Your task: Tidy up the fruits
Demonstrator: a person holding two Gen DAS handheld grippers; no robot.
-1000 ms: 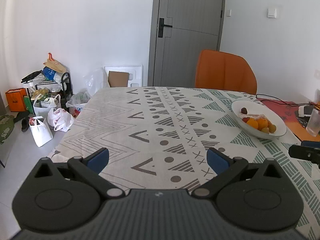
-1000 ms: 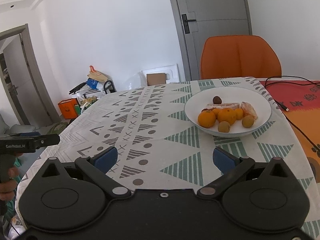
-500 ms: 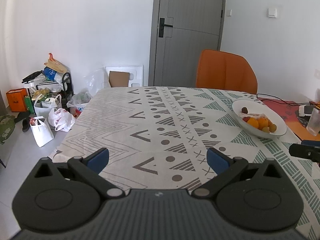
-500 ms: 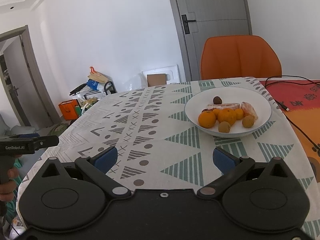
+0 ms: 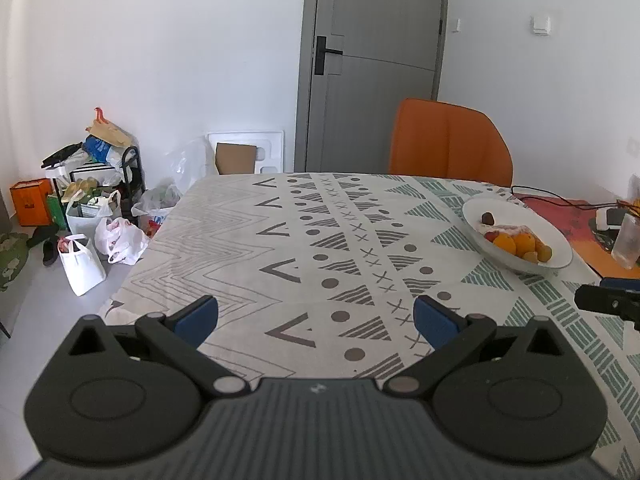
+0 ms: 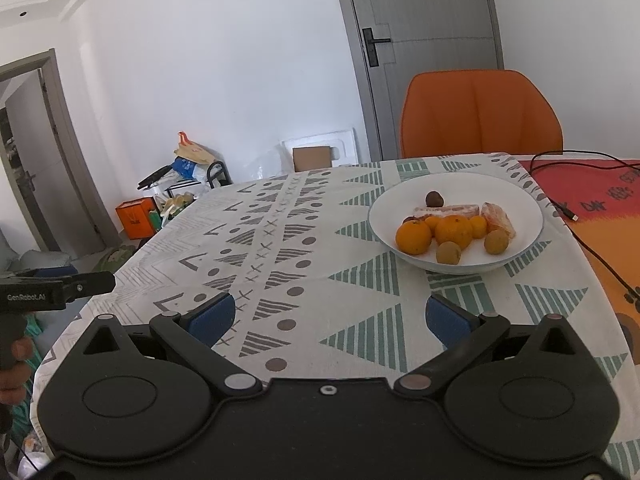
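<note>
A white bowl (image 6: 524, 204) of fruit sits on the patterned tablecloth (image 6: 304, 264), ahead and right of my right gripper (image 6: 330, 318). It holds two oranges (image 6: 414, 238), several small yellow-brown fruits (image 6: 448, 252), a dark round fruit (image 6: 433, 199) and peeled segments (image 6: 496, 218). The right gripper is open with nothing between its blue pads. In the left wrist view the same bowl (image 5: 560, 252) lies far right, and my left gripper (image 5: 316, 316) hovers open over the near table edge, holding nothing.
An orange chair (image 6: 480, 114) stands behind the table by a grey door (image 5: 376, 64). A black cable (image 6: 576, 236) crosses the red-orange mat (image 6: 600, 208) right of the bowl. A clear cup (image 5: 630, 240) stands at far right. Bags and boxes (image 5: 84, 216) clutter the floor left.
Both grippers have drifted back slightly from the table; the bowl looks a little farther off. Both stay open.
</note>
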